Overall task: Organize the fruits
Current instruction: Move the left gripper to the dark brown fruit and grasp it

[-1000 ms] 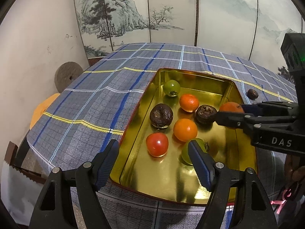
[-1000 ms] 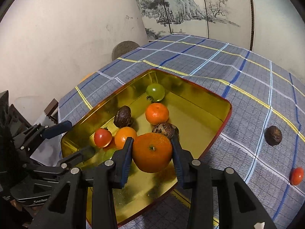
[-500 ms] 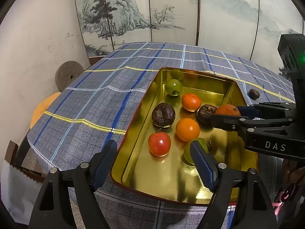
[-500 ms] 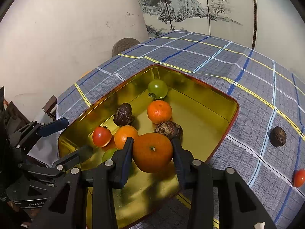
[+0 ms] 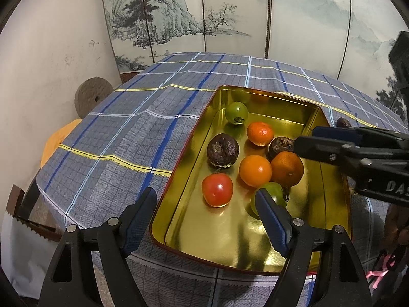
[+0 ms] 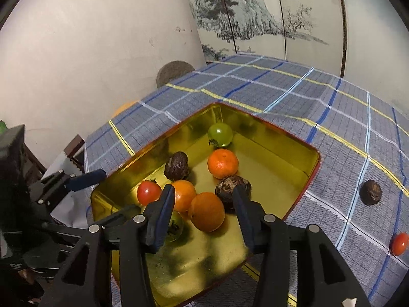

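A gold tray (image 5: 230, 238) (image 6: 278, 158) sits on the plaid tablecloth and holds several fruits: green and red tomatoes, oranges and dark wrinkled fruits. My right gripper (image 6: 203, 200) is open above the tray, and a large orange (image 6: 207, 211) (image 5: 287, 168) lies free in the tray between its fingers. My left gripper (image 5: 205, 207) is open and empty over the tray's near left corner, by a red tomato (image 5: 217, 189) and a green tomato (image 5: 271, 196). A dark fruit (image 6: 370, 192) and a red tomato (image 6: 398, 243) lie on the cloth right of the tray.
The table (image 5: 122, 133) stands against a white wall and a painted folding screen (image 5: 230, 12). A round stone disc (image 5: 92, 97) leans on the wall at the left. The right gripper's body (image 5: 363, 151) reaches over the tray's right rim.
My right gripper has opened and let go of the large orange, which now rests in the tray among the other fruits. The left gripper has barely moved.
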Motion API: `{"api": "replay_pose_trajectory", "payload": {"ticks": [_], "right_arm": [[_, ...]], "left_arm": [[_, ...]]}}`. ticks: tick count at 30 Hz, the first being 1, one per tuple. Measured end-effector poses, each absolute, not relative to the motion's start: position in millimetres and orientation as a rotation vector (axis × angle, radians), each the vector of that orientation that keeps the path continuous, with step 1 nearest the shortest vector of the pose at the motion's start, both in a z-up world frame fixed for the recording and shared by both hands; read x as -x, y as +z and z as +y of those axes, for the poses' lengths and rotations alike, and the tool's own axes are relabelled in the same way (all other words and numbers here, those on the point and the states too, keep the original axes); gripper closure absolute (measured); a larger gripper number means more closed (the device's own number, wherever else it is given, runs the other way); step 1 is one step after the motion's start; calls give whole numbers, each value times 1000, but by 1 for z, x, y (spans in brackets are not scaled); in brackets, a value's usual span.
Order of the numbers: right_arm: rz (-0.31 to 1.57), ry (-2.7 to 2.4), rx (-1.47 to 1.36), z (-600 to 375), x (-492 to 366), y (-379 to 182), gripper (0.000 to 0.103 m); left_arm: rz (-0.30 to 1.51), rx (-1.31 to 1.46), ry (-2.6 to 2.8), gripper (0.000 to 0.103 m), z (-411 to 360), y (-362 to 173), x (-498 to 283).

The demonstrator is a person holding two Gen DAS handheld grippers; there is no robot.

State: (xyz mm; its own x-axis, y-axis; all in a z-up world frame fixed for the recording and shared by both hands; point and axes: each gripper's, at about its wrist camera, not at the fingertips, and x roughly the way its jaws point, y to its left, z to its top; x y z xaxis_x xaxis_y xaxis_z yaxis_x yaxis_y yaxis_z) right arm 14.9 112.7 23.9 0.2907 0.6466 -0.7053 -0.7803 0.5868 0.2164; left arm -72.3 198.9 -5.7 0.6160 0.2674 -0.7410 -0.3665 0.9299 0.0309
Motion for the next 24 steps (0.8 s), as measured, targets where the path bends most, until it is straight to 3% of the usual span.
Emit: {"api": "replay_pose_trajectory", "payload": {"ticks": [15,19,24], "right_arm": [[810,737,90,-14,-16,29,54],[788,578,107,-77,-25,29,40],[800,378,64,-153,-43,22,39]], "left_arm": [[817,77,365,24,186,8,70],[814,45,350,24,173,13,63],[816,10,308,24,150,20,48]]}}
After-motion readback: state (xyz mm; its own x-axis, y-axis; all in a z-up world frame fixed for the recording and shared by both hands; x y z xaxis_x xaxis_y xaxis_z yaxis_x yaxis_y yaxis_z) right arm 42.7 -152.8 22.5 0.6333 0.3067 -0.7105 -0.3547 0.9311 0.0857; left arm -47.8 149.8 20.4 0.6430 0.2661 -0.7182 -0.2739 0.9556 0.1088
